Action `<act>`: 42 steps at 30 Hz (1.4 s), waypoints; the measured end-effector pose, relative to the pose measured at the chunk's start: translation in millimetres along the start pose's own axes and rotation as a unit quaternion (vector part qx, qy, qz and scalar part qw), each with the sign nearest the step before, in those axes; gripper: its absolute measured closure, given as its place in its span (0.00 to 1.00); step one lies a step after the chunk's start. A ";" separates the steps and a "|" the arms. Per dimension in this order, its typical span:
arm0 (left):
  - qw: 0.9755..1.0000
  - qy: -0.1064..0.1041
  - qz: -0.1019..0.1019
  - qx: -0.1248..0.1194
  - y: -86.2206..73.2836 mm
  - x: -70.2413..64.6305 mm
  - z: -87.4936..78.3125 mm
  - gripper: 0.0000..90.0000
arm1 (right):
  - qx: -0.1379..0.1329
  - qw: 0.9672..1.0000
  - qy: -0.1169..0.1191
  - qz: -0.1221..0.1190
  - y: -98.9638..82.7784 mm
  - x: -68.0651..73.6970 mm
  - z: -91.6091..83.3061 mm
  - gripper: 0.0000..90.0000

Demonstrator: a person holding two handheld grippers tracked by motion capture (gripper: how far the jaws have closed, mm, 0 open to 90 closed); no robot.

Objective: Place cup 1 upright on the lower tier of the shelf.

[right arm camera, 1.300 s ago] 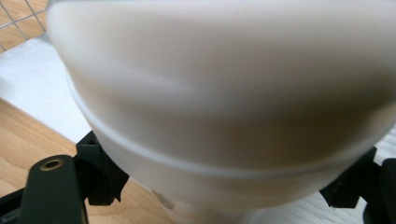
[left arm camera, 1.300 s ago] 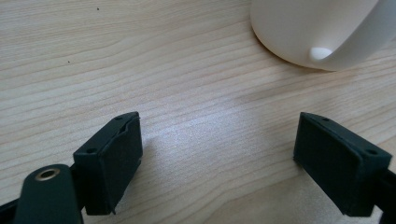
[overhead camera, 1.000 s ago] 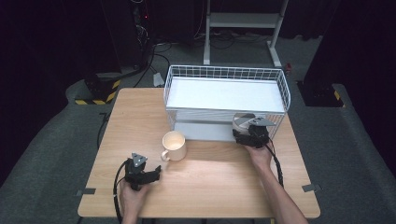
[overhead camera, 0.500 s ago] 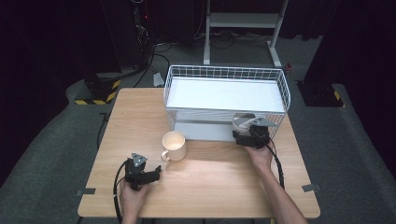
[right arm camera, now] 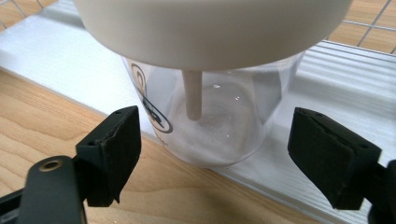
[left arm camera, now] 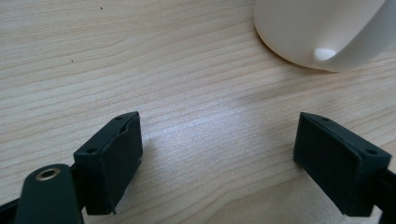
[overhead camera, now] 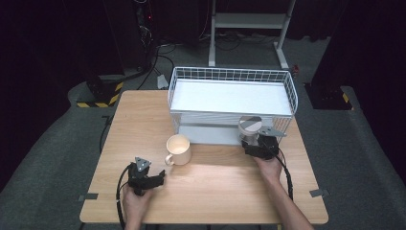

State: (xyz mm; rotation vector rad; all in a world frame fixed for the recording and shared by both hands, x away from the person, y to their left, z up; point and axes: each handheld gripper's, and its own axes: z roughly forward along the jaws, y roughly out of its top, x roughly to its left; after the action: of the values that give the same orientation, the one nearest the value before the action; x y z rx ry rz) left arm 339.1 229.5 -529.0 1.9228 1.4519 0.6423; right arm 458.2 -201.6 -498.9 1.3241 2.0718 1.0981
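right tongs (right arm camera: 212, 154) stand open, just closing around the jar (right arm camera: 210, 112); left tongs (left arm camera: 219, 158) open near the mug (left arm camera: 322, 32).

My two handheld black two-jaw grippers are the same make. The left gripper (overhead camera: 160, 178), near the table's front left corner, carries a grey three-cornered plate (overhead camera: 141, 164) on top, and a black cable (overhead camera: 119, 191) loops back from it along my bare forearm. The right gripper (overhead camera: 249, 143) has its own black cable (overhead camera: 286, 173) trailing toward the front edge. Up close, each jaw ends in a blocky matt black pad (left arm camera: 112, 161) with small round recesses, and a brass-ringed screw hole (left arm camera: 47, 174) sits on the rounded black arm beside it. I see no sleeves.
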 end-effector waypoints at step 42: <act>1.000 0.000 0.000 0.000 0.0 0.0 0.0 0.18 | 0.008 0.997 -0.050 0.063 17.1 -3.9 34.8 0.39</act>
State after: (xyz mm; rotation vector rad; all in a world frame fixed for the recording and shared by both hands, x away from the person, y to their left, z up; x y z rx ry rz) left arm 339.2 229.5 -529.0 1.9223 1.4519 0.6418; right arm 494.1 -187.9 -505.6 1.5039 1.9510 1.0461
